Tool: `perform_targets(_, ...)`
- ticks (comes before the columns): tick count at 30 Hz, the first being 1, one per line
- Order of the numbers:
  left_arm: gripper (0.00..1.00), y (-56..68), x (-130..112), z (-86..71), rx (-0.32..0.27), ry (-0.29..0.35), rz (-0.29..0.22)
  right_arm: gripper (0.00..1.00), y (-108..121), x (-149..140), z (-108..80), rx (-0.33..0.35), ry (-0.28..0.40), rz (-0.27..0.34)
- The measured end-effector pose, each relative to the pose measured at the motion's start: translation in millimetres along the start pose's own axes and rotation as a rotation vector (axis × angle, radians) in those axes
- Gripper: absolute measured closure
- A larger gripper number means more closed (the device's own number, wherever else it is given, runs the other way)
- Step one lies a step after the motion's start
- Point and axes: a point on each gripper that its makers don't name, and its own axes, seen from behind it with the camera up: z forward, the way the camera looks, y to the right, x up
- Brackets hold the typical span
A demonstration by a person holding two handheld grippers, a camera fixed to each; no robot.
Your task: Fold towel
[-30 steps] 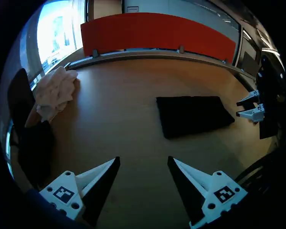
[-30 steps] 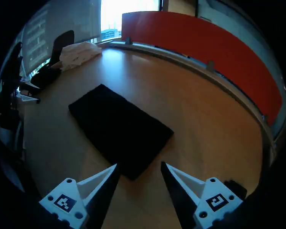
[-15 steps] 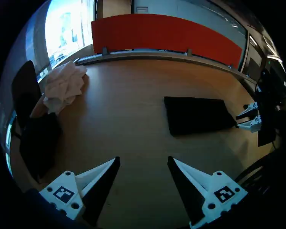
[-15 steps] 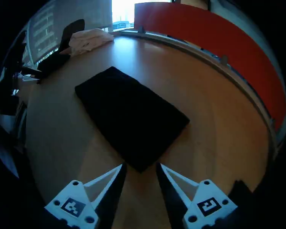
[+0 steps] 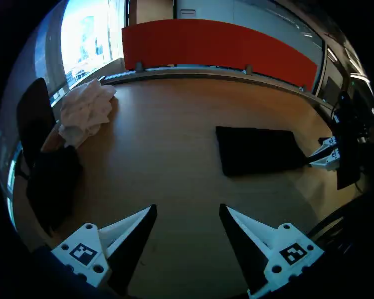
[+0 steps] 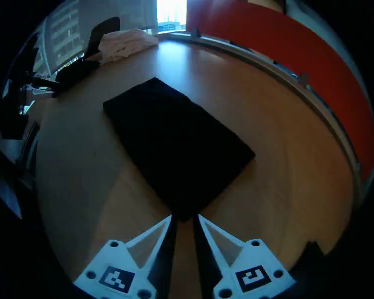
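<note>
Where the right gripper view looks down its own fingers, the black towel (image 6: 177,149) lies flat as a folded rectangle across the centre of the frame, one corner pointing down at the lower middle. That corner sits right at the tips of the right gripper (image 6: 184,219), whose jaws are drawn close with just a slim gap between them; whether they pinch the cloth I cannot tell. The left gripper view gives the side-on picture: the towel (image 5: 257,149) lies at centre right on the wooden table (image 5: 162,129), and the right gripper (image 5: 320,157) meets its right-hand end. The left gripper (image 5: 187,209) hangs at the bottom of that frame, jaws spread wide over bare table, well apart from the towel. A heap of pale cloth (image 5: 86,109) rests at the table's upper left edge, beside a dark chair (image 5: 30,114). A red panel (image 5: 212,45) runs along the far side, with a bright window (image 5: 87,40) at upper left.
</note>
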Motion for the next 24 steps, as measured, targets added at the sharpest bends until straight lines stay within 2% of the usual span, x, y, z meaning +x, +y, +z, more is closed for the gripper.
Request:
perform_targets(8,0.08,-1.4,-1,-2.2,0.004,0.002,-0.002,0.88,1,-2,-0.6,0.009,-0.008,-0.01)
perform_targets(10,0.08,-1.5,-1,-2.8,0.005,0.002,-0.004,0.94,3,-1,-0.4,0.002,-0.007,-0.009)
perform_targets(17,0.08,-2.3,-1,-4.6,0.009,0.008,-0.014,0.96,5,6,-3.9,-0.015,0.011,0.005)
perform_targets(24,0.08,-4.3,-1,-5.4,0.012,0.01,-0.019,0.96,11,31,-18.2,-0.047,0.074,0.02)
